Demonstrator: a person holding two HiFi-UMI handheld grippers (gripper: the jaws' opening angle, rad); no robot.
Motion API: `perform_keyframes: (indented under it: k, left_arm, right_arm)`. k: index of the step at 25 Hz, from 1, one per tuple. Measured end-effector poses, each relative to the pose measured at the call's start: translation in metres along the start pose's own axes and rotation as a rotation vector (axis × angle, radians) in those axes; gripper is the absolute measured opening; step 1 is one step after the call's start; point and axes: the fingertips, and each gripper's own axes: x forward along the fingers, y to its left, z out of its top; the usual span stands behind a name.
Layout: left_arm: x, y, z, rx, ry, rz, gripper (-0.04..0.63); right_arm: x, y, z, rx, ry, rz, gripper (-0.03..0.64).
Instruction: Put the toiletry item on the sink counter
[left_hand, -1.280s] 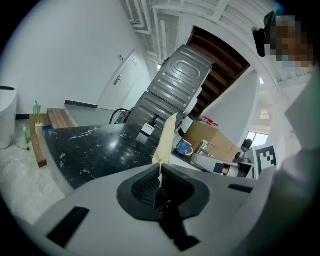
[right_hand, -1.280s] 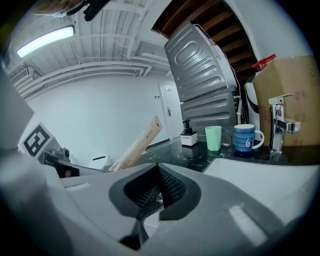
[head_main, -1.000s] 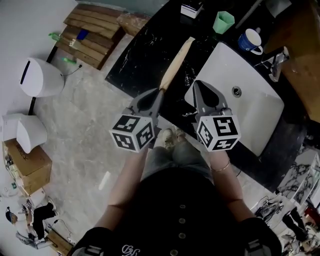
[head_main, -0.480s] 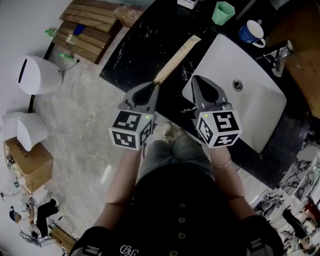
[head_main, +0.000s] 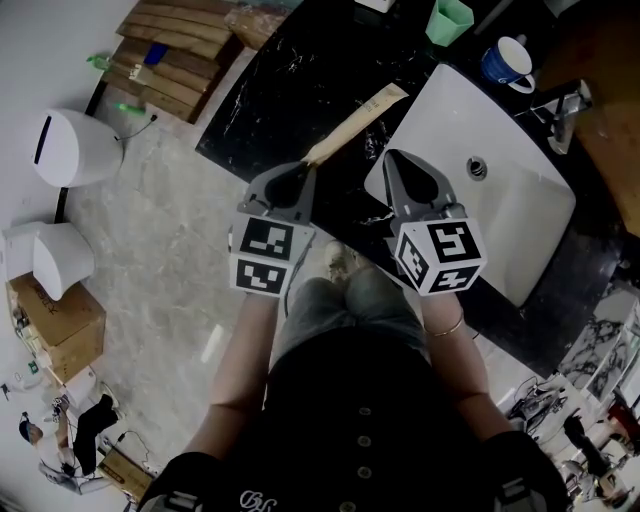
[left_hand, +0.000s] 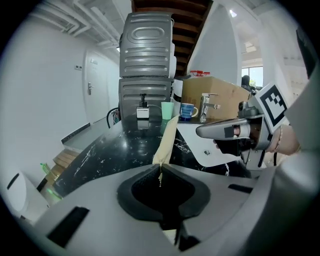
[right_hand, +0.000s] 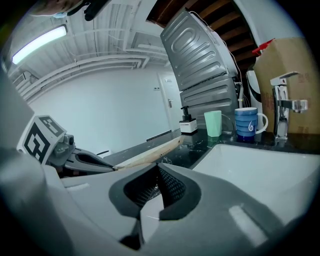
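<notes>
The toiletry item is a long flat beige tube (head_main: 355, 122). My left gripper (head_main: 308, 165) is shut on its crimped near end, and the tube (left_hand: 167, 140) slants up and away over the black marble counter (head_main: 290, 80). Its far end lies close to the left rim of the white sink (head_main: 500, 210); whether it touches the counter I cannot tell. My right gripper (head_main: 388, 158) is shut with nothing in it, just right of the left one, over the sink's near left corner. From the right gripper view the tube (right_hand: 150, 152) runs past the jaws (right_hand: 156, 167) on their left.
At the back of the counter stand a green cup (head_main: 447, 20), a blue mug (head_main: 503, 60) and a soap dispenser (left_hand: 143, 107). The faucet (head_main: 565, 105) rises at the sink's right. A wooden pallet (head_main: 180, 50) and white bins (head_main: 75, 150) sit on the floor to the left.
The tube's far end has swung a little to the right, toward the sink. Both grippers have stayed side by side with their jaws as they were.
</notes>
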Motion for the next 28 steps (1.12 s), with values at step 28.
perform_keyframes:
  k: [28]
  left_arm:
    - [0.001, -0.011, 0.008, 0.097, 0.003, -0.016, 0.130]
  right_arm:
    - [-0.004, 0.017, 0.005, -0.025, 0.002, 0.034, 0.005]
